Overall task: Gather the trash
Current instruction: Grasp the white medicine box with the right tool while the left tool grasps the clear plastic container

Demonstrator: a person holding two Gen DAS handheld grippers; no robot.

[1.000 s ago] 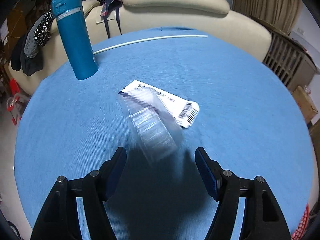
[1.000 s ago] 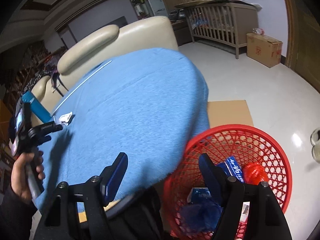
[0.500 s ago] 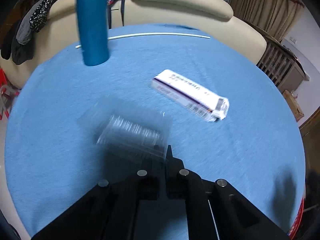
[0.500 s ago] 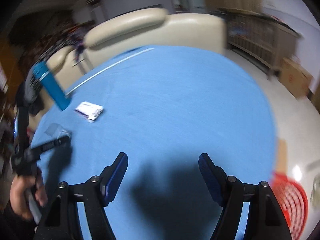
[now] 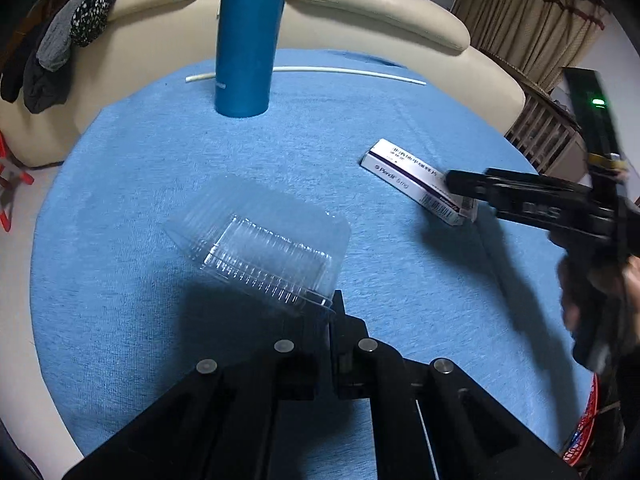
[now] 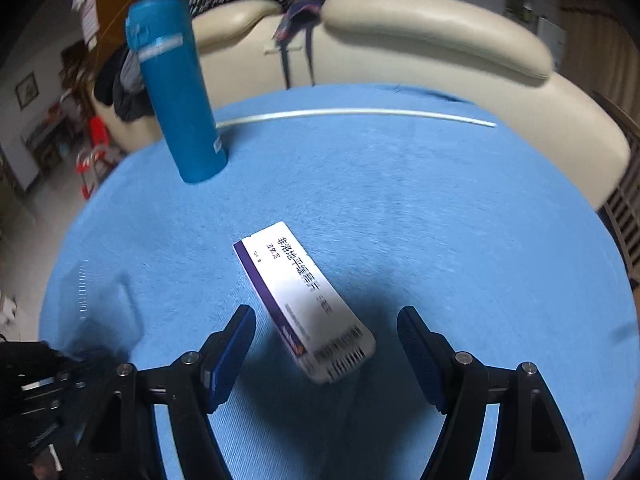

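- While the left gripper (image 5: 334, 312) is clamped on the clear tray's (image 5: 264, 248) rim, that tray hangs above the blue table (image 5: 360, 120).
- Right gripper (image 6: 326, 344), jaws apart, straddles the box (image 6: 304, 300) without touching.

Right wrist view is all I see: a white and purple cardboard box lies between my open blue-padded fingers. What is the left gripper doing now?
Observer: The left gripper is shut on the rim of a clear ribbed plastic clamshell container.
Operator: Good. My view shows no bin. Where is one?
Observer: A piece of a red mesh basket shows at the lower right edge of the left wrist view, beyond the edge of the blue tablecloth.
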